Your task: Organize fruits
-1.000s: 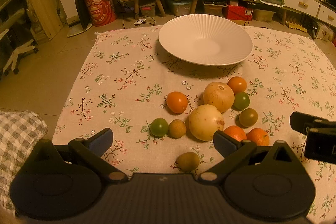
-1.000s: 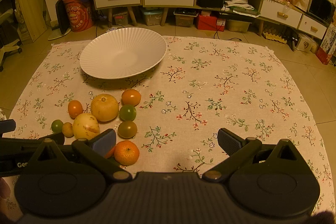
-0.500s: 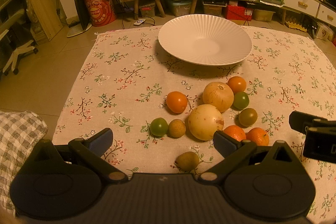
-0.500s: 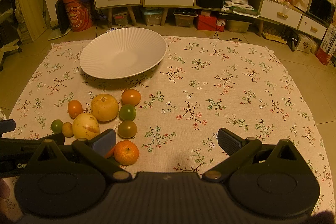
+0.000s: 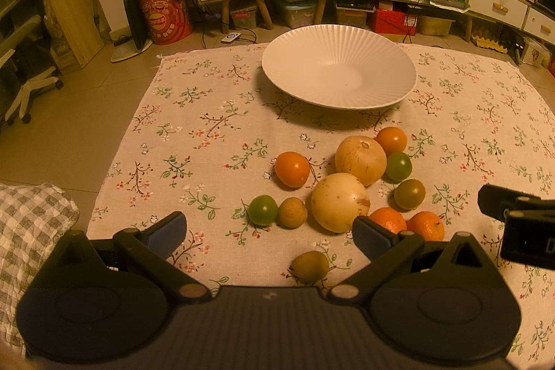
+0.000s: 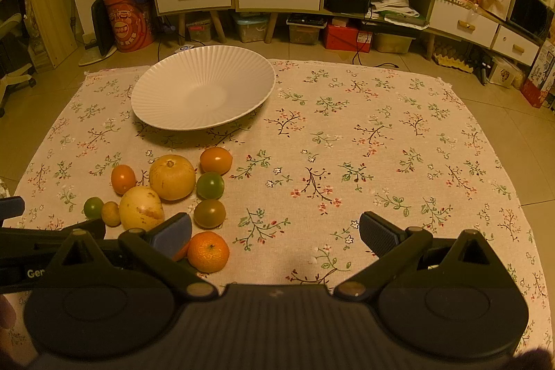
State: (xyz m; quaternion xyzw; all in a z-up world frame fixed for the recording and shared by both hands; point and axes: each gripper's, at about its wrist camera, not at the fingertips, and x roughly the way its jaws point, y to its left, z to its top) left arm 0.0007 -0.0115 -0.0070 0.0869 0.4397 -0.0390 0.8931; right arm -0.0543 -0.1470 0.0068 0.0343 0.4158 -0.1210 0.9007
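On the floral cloth (image 5: 215, 113), nearest small fruit (image 5: 309, 266): firm, round, rolls; grip across its middle; left gripper (image 5: 269, 233) and right gripper (image 6: 275, 233) jaws spread, empty

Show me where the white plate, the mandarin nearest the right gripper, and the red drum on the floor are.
white plate (image 6: 166, 82): right wrist view, on its ribbed rim.
mandarin (image 6: 208, 251): right wrist view, middle of its peel.
red drum (image 5: 163, 13): left wrist view, on its printed side.
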